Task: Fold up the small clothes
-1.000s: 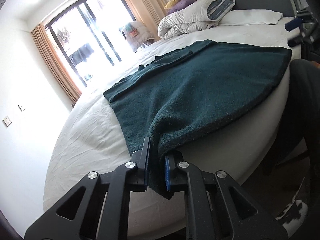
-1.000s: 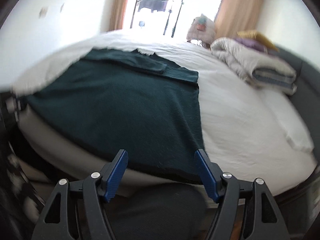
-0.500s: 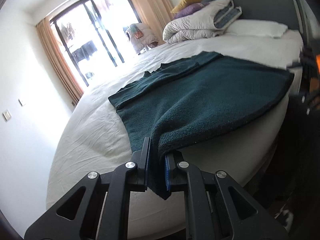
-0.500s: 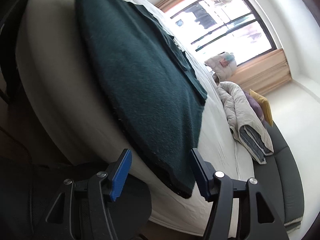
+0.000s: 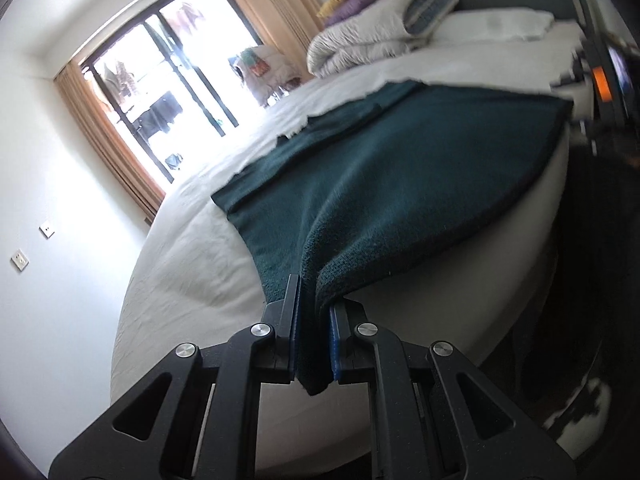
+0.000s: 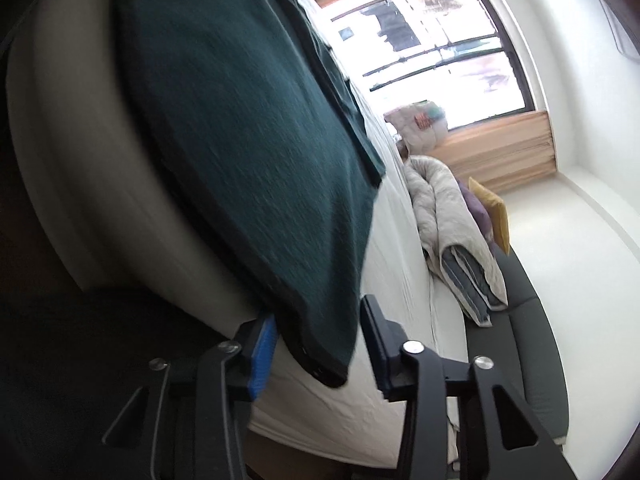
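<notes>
A dark green knit garment (image 5: pixel 400 184) lies spread on the white bed (image 5: pixel 188 264), its near edge hanging over the bed's rim. My left gripper (image 5: pixel 314 312) is shut on the garment's near left corner. In the right wrist view the garment (image 6: pixel 248 136) shows tilted, and my right gripper (image 6: pixel 318 340) is open with the garment's other near corner (image 6: pixel 328 360) between its two fingers, not clamped. The right gripper's body shows at the far right edge of the left wrist view (image 5: pixel 604 80).
A folded grey quilt (image 5: pixel 376 44) and pillows (image 5: pixel 496 24) lie at the head of the bed by the dark headboard (image 6: pixel 528 352). A window with curtains (image 5: pixel 168 92) is behind. The bed's rim drops to the floor close to both grippers.
My right gripper has rolled and moved in on the garment's near right corner, which now sits between its open fingers. My left gripper has kept its hold and tilted slightly.
</notes>
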`<control>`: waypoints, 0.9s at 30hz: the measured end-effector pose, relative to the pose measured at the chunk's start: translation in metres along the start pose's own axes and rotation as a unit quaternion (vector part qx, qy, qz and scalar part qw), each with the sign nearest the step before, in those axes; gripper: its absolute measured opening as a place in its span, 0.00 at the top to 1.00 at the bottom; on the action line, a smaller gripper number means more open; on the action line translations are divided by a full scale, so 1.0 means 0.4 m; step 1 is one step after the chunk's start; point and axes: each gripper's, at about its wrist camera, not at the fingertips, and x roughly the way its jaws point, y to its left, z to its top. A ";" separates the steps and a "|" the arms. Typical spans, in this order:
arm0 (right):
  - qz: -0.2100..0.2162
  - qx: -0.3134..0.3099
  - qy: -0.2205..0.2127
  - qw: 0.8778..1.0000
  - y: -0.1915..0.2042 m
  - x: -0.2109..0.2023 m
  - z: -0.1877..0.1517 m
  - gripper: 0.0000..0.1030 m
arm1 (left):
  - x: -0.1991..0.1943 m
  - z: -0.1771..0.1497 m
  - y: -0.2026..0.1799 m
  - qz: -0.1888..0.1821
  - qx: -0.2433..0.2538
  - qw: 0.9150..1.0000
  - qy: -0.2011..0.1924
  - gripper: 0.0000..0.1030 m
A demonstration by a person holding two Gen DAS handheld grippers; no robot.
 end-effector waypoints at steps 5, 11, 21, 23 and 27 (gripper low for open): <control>0.007 -0.018 0.003 1.000 0.004 0.009 0.000 0.82 | 0.020 -0.036 -0.033 0.009 0.034 0.999 0.008 0.90; 0.022 0.001 0.009 1.000 0.008 0.001 -0.004 0.95 | 0.037 -0.079 -0.086 0.031 0.106 0.994 0.004 0.90; 0.028 0.071 -0.004 0.997 -0.074 -0.022 0.014 0.96 | 0.046 -0.108 -0.105 0.038 0.133 0.990 0.005 0.92; 0.024 0.082 -0.010 0.996 -0.091 -0.027 0.019 0.96 | 0.048 -0.113 -0.109 0.043 0.142 0.989 0.004 0.92; 0.027 0.119 -0.022 0.992 -0.133 -0.046 0.029 0.96 | 0.064 -0.124 -0.131 0.079 0.171 0.982 0.007 0.88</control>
